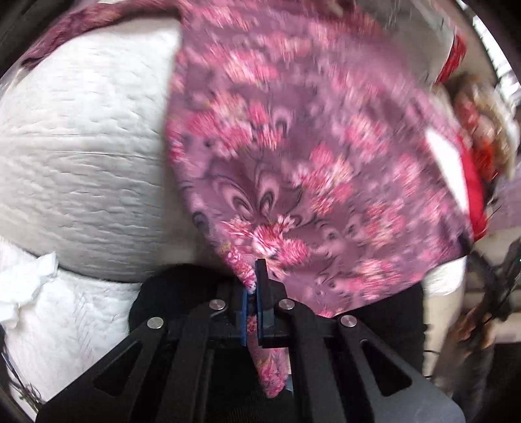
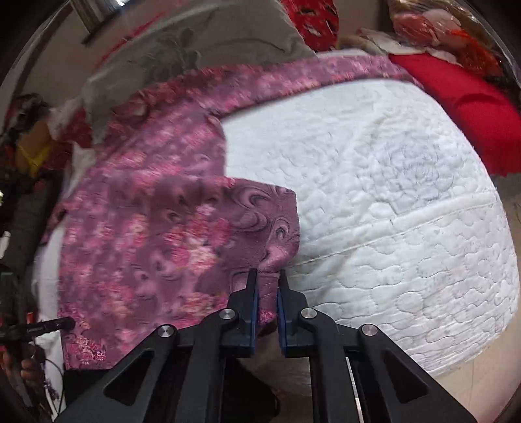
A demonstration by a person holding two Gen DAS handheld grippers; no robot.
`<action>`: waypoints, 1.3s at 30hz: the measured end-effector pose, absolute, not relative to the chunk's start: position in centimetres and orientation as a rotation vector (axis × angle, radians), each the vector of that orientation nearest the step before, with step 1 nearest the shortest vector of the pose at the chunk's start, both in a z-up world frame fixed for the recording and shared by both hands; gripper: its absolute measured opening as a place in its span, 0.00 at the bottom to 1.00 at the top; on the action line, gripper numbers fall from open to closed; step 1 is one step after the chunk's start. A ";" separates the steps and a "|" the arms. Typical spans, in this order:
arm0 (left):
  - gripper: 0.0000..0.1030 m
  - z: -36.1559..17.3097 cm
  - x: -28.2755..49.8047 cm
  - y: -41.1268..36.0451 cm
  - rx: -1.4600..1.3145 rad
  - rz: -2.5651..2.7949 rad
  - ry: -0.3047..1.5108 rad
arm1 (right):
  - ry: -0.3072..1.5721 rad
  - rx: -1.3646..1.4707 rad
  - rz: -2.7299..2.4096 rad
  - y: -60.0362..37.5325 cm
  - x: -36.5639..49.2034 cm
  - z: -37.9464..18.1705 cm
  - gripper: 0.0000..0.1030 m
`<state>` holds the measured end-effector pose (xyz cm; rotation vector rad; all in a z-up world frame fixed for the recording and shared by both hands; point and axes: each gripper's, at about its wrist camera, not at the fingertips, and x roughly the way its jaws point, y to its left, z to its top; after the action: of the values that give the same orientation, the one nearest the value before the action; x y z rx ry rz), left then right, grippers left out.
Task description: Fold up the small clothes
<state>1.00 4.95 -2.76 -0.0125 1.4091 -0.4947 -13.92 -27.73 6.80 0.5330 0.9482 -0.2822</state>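
A purple-pink floral fleece garment (image 1: 293, 156) hangs blurred over a white quilted mattress (image 1: 81, 162). My left gripper (image 1: 253, 286) is shut on the garment's edge, with cloth pinched between the blue pads and a strip hanging below. In the right wrist view the same garment (image 2: 146, 211) lies spread over the mattress's (image 2: 390, 195) left part, one sleeve stretching to the far right. My right gripper (image 2: 267, 276) is shut on a corner of the garment at the mattress's near edge.
A red cloth (image 2: 472, 107) lies at the mattress's far right corner. A grey blanket (image 2: 195, 39) and red patterned items (image 2: 309, 16) pile up behind. Clutter and cables (image 2: 19, 325) sit at the left. A crumpled white tissue (image 1: 29, 286) lies on the mattress edge.
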 end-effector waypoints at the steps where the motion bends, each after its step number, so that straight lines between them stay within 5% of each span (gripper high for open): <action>1: 0.02 -1.6 1.1 5.9 -0.054 -0.504 1.401 | 0.915 0.556 -0.253 -27.6 -14.7 8.0 0.08; 9: 0.02 3.3 0.5 11.3 -0.129 -0.471 1.358 | 0.811 0.657 -0.088 -24.7 -19.0 13.6 0.08; 17: 0.04 -1.2 1.1 12.1 -0.016 -0.332 1.497 | 1.146 0.597 -0.245 -24.8 -18.7 6.4 0.10; 21: 0.05 1.8 2.5 11.2 0.021 -0.322 1.371 | 1.103 0.574 -0.303 -26.1 -17.3 8.2 0.14; 24: 0.25 3.0 4.2 8.9 0.068 -0.373 1.287 | 1.006 0.534 -0.281 -27.1 -14.2 10.3 0.17; 26: 0.61 3.3 5.3 6.2 0.087 -0.386 1.228 | 0.961 0.509 -0.257 -27.4 -11.4 10.7 0.20; 35: 0.62 -3.1 9.7 -2.6 0.214 -0.328 1.280 | 1.051 0.528 -0.235 -28.7 -4.4 4.7 0.14; 38: 0.65 -3.7 10.2 -2.7 0.216 -0.335 1.275 | 0.913 0.663 -0.332 -35.6 -5.4 7.3 0.28; 39: 0.65 -3.7 10.3 -2.7 0.215 -0.342 1.274 | 0.856 0.724 -0.405 -39.4 -5.9 8.0 0.43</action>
<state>10.31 -2.73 -3.71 0.2154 1.2739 -0.3420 -5.93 -39.44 7.97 0.7242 0.8564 -0.4053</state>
